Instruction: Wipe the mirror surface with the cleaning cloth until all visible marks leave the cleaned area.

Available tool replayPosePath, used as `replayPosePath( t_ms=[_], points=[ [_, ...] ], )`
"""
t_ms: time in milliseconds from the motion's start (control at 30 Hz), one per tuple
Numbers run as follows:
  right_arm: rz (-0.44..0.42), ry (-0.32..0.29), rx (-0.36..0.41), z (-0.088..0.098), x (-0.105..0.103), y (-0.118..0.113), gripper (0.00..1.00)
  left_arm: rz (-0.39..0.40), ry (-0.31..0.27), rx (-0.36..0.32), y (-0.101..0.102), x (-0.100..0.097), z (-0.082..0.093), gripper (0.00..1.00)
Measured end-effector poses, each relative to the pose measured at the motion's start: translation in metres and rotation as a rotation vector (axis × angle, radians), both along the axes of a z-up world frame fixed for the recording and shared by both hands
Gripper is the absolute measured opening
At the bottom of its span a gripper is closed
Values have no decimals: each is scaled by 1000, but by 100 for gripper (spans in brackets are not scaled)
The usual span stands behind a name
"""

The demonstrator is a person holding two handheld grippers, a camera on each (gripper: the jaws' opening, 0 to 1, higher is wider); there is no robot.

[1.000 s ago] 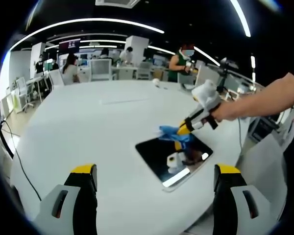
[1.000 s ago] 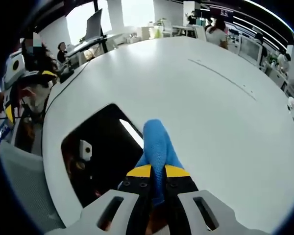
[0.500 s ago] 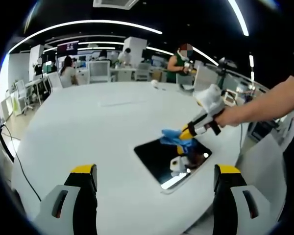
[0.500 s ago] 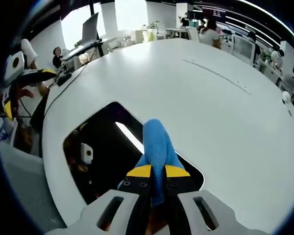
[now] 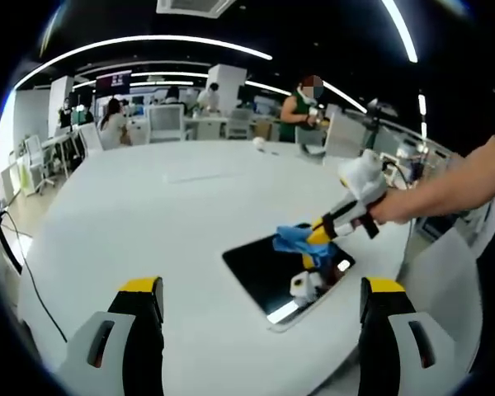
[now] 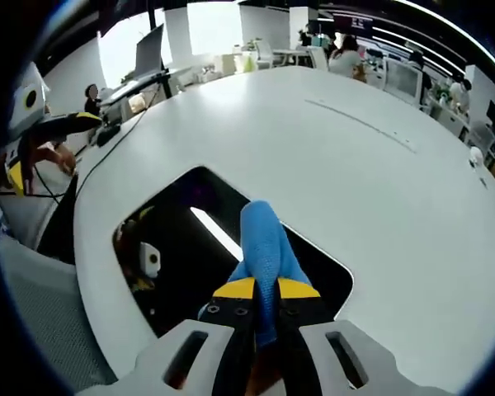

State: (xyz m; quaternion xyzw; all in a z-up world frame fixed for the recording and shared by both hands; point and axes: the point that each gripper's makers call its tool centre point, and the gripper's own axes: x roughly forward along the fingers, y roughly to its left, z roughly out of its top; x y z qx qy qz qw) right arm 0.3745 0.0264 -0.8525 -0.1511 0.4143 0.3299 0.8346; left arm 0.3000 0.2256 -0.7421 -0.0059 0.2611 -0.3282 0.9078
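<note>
A dark rectangular mirror (image 5: 268,268) lies flat on the white round table (image 5: 165,206), toward its right edge. In the left gripper view my right gripper (image 5: 320,233), held by a hand, is shut on a blue cleaning cloth (image 5: 293,239) that rests on the mirror's far corner. In the right gripper view the cloth (image 6: 264,247) hangs from my right gripper (image 6: 266,290) over the mirror (image 6: 181,239), which reflects a ceiling light strip. My left gripper (image 5: 260,289) is open, well short of the mirror, with nothing between its jaws.
The table's right edge (image 5: 388,280) runs close to the mirror. A black cable (image 5: 21,264) hangs at the table's left. Desks, chairs and several people (image 5: 301,107) fill the office behind. A small white object (image 5: 260,142) sits at the table's far side.
My right gripper and the blue cloth have shifted slightly across the mirror's far corner. More of the mirror now shows under the cloth in the right gripper view. The left gripper stays put.
</note>
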Motion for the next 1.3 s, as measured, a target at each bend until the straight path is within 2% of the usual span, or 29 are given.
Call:
replayPosePath(
  t_ms=[600, 1000, 1300],
  points=[
    [-19, 7, 18, 1, -35, -1, 3, -8, -25, -19, -12, 10, 10, 100],
    [-18, 13, 31, 1, -61, -1, 3, -16, -34, -19, -16, 8, 11, 100],
    [-20, 20, 36, 1, -71, 0, 3, -15, -44, -24, -17, 8, 15, 100]
  ],
)
